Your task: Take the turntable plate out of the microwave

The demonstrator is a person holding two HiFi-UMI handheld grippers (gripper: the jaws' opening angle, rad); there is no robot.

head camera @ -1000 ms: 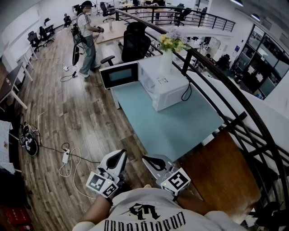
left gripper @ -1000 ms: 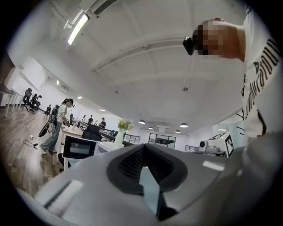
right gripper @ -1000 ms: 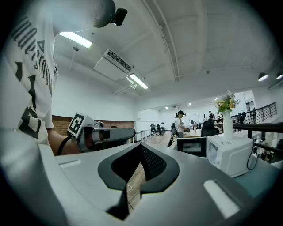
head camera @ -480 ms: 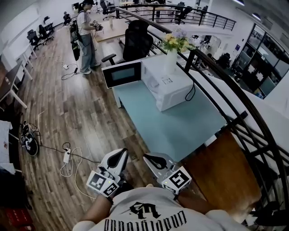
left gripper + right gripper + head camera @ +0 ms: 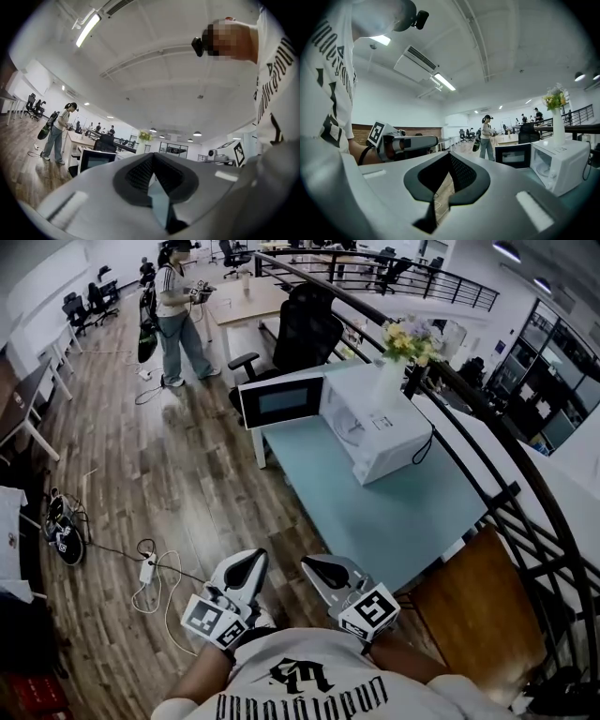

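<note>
Standing far along the table [image 5: 375,512], the microwave [image 5: 386,432] had its door [image 5: 279,399] open. Left gripper [image 5: 246,568] and right gripper [image 5: 316,570], near the person [image 5: 300,681], were both closed and empty

The microwave [image 5: 394,442] sits at the far end of the table [image 5: 403,521], its door [image 5: 281,399] swung open leftward, the turntable plate [image 5: 349,432] inside and 1 vase [image 5: 392,381] on top. An office chair [image 5: 309,329] stands behind it, a railing [image 5: 511,493] runs along the table's right, and a power strip [image 5: 148,568] lies on the floor [image 5: 141,474] to its left.
</note>
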